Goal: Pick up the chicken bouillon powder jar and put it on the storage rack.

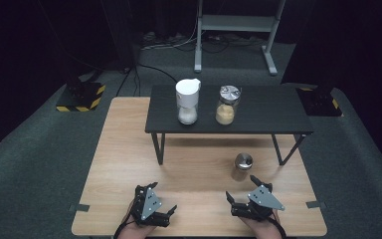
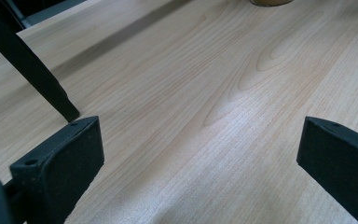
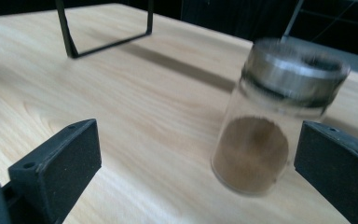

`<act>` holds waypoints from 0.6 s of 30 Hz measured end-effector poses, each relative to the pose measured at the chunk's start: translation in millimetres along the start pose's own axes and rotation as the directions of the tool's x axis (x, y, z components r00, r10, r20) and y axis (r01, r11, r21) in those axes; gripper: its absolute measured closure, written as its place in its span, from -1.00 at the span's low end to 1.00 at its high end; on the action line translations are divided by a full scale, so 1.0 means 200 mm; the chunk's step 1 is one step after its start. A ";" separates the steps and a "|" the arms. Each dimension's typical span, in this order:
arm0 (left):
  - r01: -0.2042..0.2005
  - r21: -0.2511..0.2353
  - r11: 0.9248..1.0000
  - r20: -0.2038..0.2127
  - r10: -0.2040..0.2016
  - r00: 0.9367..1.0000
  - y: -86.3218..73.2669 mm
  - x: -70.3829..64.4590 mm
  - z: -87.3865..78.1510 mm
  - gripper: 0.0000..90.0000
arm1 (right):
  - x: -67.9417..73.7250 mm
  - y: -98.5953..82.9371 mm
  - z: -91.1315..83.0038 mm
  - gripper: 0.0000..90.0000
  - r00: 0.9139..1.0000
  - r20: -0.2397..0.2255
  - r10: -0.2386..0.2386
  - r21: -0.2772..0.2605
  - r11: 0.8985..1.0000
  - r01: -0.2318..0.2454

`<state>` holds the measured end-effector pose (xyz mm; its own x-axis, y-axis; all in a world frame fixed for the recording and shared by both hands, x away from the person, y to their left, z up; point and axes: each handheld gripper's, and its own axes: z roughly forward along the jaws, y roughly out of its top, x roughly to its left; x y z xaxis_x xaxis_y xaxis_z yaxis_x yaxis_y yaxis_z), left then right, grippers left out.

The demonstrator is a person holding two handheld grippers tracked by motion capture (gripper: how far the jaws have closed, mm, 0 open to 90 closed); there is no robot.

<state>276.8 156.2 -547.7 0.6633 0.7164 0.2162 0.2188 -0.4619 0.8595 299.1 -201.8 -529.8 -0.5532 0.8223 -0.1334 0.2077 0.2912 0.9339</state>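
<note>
A small glass jar (image 1: 242, 167) with a metal lid and brown powder stands on the wooden table (image 1: 119, 149), just beyond my right gripper (image 1: 240, 189). In the right gripper view the jar (image 3: 265, 121) sits ahead, close to the right jaw, blurred. My right gripper (image 3: 196, 163) is open and holds nothing. My left gripper (image 1: 163, 197) rests open near the table's front edge. In the left gripper view my left gripper (image 2: 200, 154) has bare wood between its jaws.
A low black shelf (image 1: 258, 117) stands across the back of the table, its thin legs (image 1: 158, 148) reaching the wood. On it are a white-lidded jar (image 1: 187, 101) with white powder and a metal-lidded jar (image 1: 227, 104) with tan powder. A shelf leg (image 2: 37, 74) is near the left gripper.
</note>
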 end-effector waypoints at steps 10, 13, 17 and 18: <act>-0.002 0.000 1.000 0.005 0.002 1.000 0.00 0.00 0.00 -0.98 | 0.01 -0.08 -0.01 -1.00 0.999 0.019 -0.038 0.056 0.998 0.037; -0.001 -0.005 1.000 0.008 0.001 1.000 0.00 0.00 0.00 -0.98 | 0.01 -0.08 -0.01 -1.00 0.998 0.028 -0.063 0.064 0.996 0.061; -0.002 -0.008 1.000 0.006 0.002 1.000 0.00 0.00 0.00 -0.98 | 0.03 -0.08 0.00 -1.00 0.995 0.033 -0.089 0.086 0.993 0.086; -0.007 -0.006 1.000 0.007 0.007 1.000 0.00 0.00 0.00 -0.98 | 0.03 -0.08 0.00 -1.00 0.995 0.031 -0.091 0.091 0.992 0.088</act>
<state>276.2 156.6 -547.7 0.6695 0.7098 0.2188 0.2100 -0.4635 0.8609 292.7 -201.9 -545.3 -0.5448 0.8069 -0.2281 0.2307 0.4057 0.8844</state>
